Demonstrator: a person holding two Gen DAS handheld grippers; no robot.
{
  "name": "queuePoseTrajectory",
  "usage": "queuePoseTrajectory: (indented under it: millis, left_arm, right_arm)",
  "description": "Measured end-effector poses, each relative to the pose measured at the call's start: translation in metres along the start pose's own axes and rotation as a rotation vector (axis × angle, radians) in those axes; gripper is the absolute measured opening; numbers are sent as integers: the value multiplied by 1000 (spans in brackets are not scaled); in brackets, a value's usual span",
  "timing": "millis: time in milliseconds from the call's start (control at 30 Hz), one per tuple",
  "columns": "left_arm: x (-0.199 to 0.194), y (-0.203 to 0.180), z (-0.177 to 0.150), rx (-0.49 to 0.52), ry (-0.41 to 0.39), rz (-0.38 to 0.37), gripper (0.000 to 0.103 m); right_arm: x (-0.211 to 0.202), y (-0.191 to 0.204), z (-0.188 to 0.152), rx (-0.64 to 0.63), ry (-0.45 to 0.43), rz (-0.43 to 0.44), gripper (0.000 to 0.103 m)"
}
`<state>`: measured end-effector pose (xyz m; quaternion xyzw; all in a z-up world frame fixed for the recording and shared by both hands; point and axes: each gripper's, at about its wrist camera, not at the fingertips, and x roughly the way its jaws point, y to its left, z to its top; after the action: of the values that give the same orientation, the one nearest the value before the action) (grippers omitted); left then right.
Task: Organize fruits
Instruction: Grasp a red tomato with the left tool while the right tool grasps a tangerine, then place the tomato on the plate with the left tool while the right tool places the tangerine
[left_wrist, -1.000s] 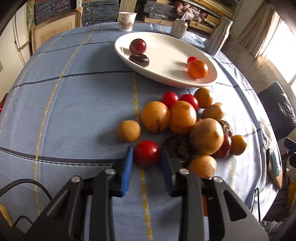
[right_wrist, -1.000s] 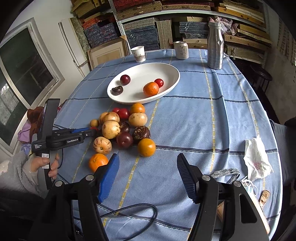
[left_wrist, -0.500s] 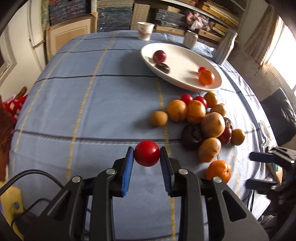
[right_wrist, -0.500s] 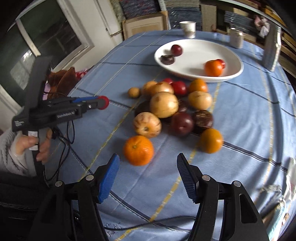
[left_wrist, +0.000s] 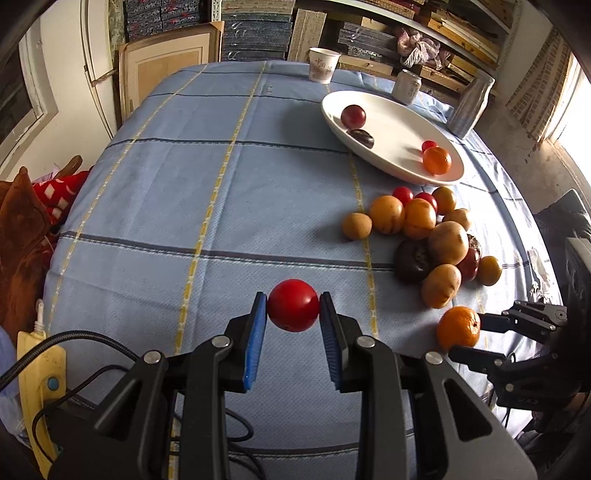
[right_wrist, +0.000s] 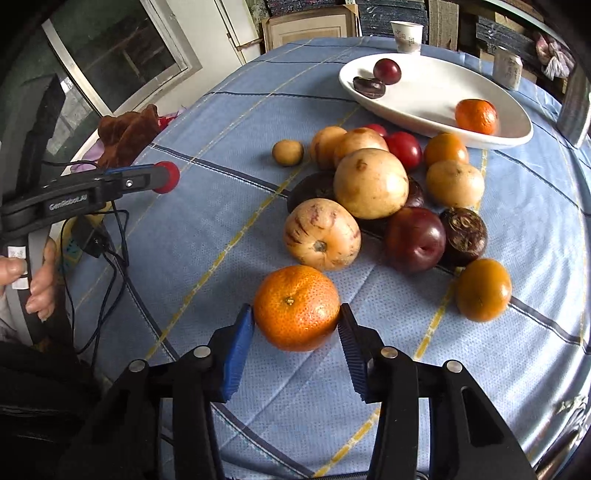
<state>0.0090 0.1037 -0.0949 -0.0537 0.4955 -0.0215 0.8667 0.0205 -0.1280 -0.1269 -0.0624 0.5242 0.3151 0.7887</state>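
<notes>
A: Now, in the left wrist view, the left gripper is clenched on the red tomato and holds it clear above the blue tablecloth, toward the table's near edge. I think it should go to the white plate at the far right side, carried high over the heap of fruit, which lies just in front of the plate.

B: And what is around the plate?

A: A paper cup and a metal bottle stand near the far edge, close behind the plate, so the approach is better from the open left side.

B: And the right wrist view?

A: The right gripper is closing its jaws around the mandarin, which sits on the cloth at the near edge of the heap; the pads seem to touch its sides. A gentle squeeze is enough, I judge, as the skin is soft. The striped pale fruit lies just behind it, so lift straight up.
</notes>
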Motion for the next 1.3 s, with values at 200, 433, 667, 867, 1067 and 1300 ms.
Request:
queuePoseTrajectory:
  millis: [200,433,667,867,1067,1300]
  left_arm:
    - [4,-25,34,46,-29,-38,28]
    - [12,-62,115,112,-112,-82,28]
    - [44,-98,184,168,-133,-117,28]
    - [92,-128,203,224,-80,-140,28]
    - [144,-137,209,236,-3,-147,28]
    - [172,-138,215,222,20,-162,29]
  right_arm:
    - [-42,-39,4,113,-91,-23,47]
    - [-93,-95,52,203,-247,-102,47]
    - [-96,-139,120,216,-322,-151,47]
    - [-51,-172,181,195,-310,-171,47]
    - [-3,-189,214,181,-264,-167,47]
    - [38,-204,220,199,-220,-159,47]
